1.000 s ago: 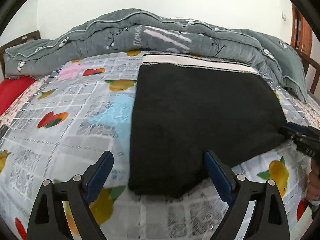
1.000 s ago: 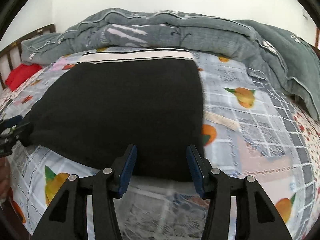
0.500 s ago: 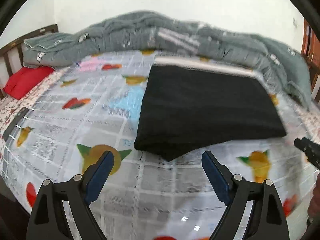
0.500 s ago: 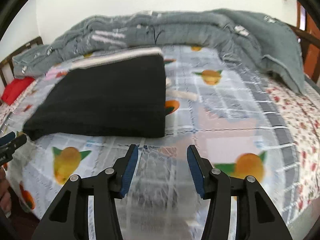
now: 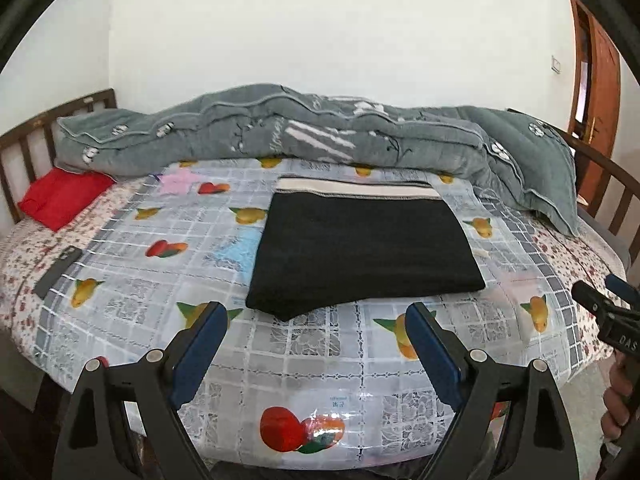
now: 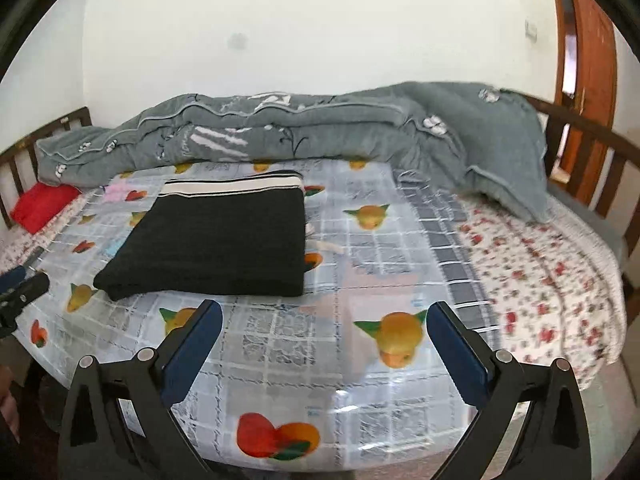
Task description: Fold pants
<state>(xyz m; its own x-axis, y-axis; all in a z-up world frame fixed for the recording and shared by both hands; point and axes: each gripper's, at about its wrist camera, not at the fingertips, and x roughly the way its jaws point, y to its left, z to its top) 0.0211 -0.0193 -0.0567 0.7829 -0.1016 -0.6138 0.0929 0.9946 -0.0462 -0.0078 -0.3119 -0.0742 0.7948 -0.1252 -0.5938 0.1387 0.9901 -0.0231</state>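
The black pants (image 5: 362, 250) lie folded into a flat rectangle on the bed, with a white striped waistband at the far edge. They also show in the right wrist view (image 6: 214, 242). My left gripper (image 5: 316, 328) is open and empty, held back above the bed's near edge, apart from the pants. My right gripper (image 6: 324, 324) is open and empty, also held back from the pants, which lie to its far left. The right gripper's tip shows at the right edge of the left wrist view (image 5: 600, 312).
A fruit-patterned plastic sheet (image 5: 320, 364) covers the bed. A grey quilt (image 5: 304, 132) is piled along the far side. A red cushion (image 5: 60, 196) lies at far left, a dark phone (image 5: 58, 266) near the left edge. Wooden bed rails (image 6: 588, 148) and a door (image 5: 600, 80) are at right.
Both grippers have pulled back and up from the pants' near edge. The right gripper's jaws have opened wider. The pants lie still.
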